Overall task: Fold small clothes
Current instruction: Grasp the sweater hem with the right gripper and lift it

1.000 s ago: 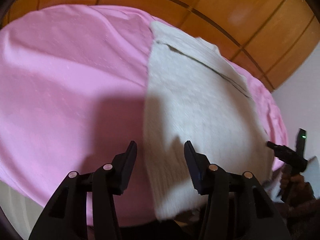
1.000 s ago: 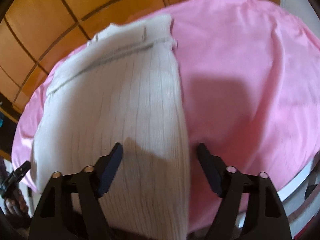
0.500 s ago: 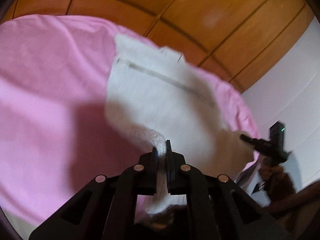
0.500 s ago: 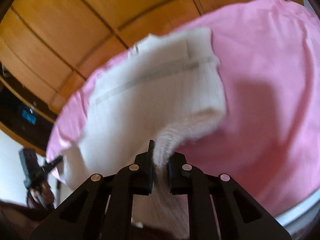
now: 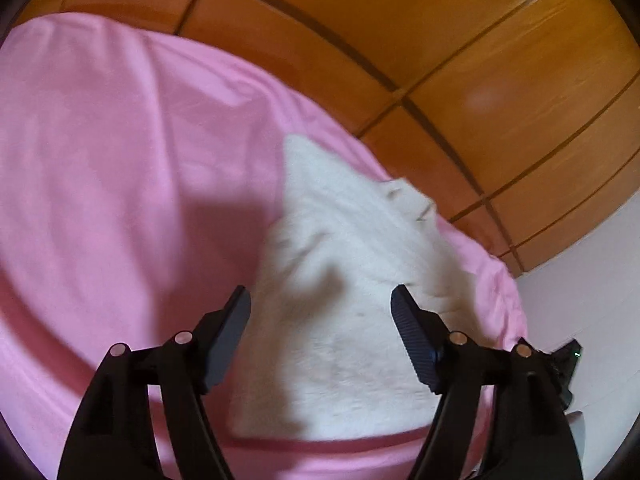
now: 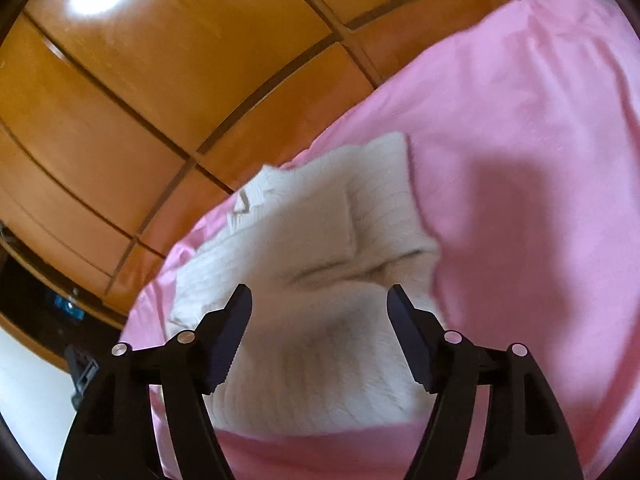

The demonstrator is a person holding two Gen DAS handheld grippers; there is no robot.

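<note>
Both grippers hang over a white knitted garment [image 5: 340,320] that lies folded on a pink sheet [image 5: 120,160]. Around the garment there is much free sheet: a wide stretch on the side of the left gripper [image 5: 320,320], and in the right wrist view another wide stretch beyond the right gripper [image 6: 318,320]. The far edge of the sheet meets brown wooden panels [image 5: 480,80]; a narrow pink strip shows below the near fold of the garment. The jaws of the left gripper have just been opening and now stand wide apart, with the knit seen between them but not pressed. The right gripper's jaws have opened the same way and pinch nothing. The garment's top layer is wrinkled.
</note>
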